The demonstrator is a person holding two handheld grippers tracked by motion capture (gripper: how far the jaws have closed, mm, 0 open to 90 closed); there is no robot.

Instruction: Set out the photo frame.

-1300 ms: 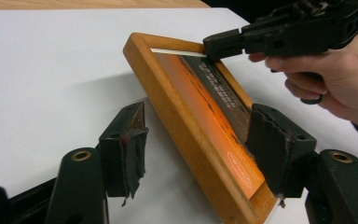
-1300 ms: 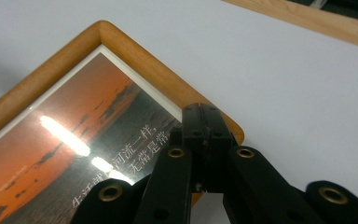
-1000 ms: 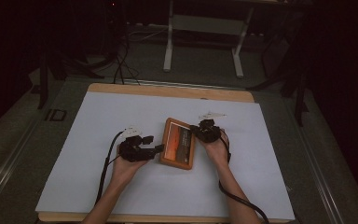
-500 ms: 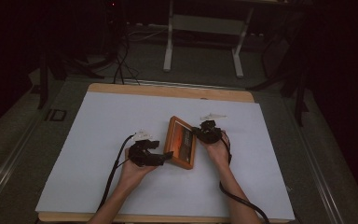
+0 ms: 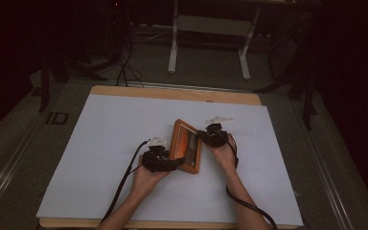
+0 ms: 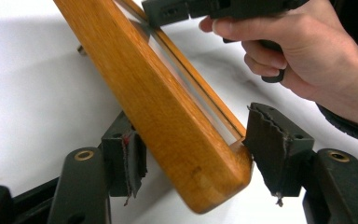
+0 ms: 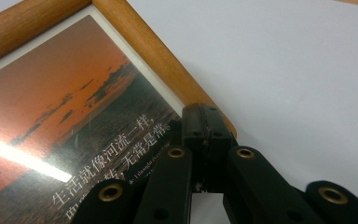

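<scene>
- Frame [image 5: 186, 152], wooden with a sunset print under glass, is sitting tilted up near the middle of the white table cover [image 5: 100, 143], its left long edge raised and its right side low toward the cover.
- Right gripper [image 7: 204, 154] is pinching the frame's right rail: in the right gripper view its jaws are standing closed together on the wood moulding at about 12 o'clock from the camera, the print lying off at 10 o'clock. Judgement: this grip is serving as the anchor and pivot while the frame is being tipped up.
- Left gripper [image 6: 193, 154] is straddling the near corner of the raised rail. Its jaws are standing wide, one pad [image 6: 133, 158] at 9 o'clock of the corner and seemingly just touching the wood, the other pad [image 6: 275, 144] at 3 o'clock with a visible gap.
- Judgement: the left gripper is being positioned to close across the rail's thickness; it is not yet clamping.
- Person's right hand [image 6: 303, 51] is showing at 1 o'clock in the left gripper view, holding its gripper on the far edge.
- Judgement: with only one firm grip, the frame could swing about the right-hand pinch.
</scene>
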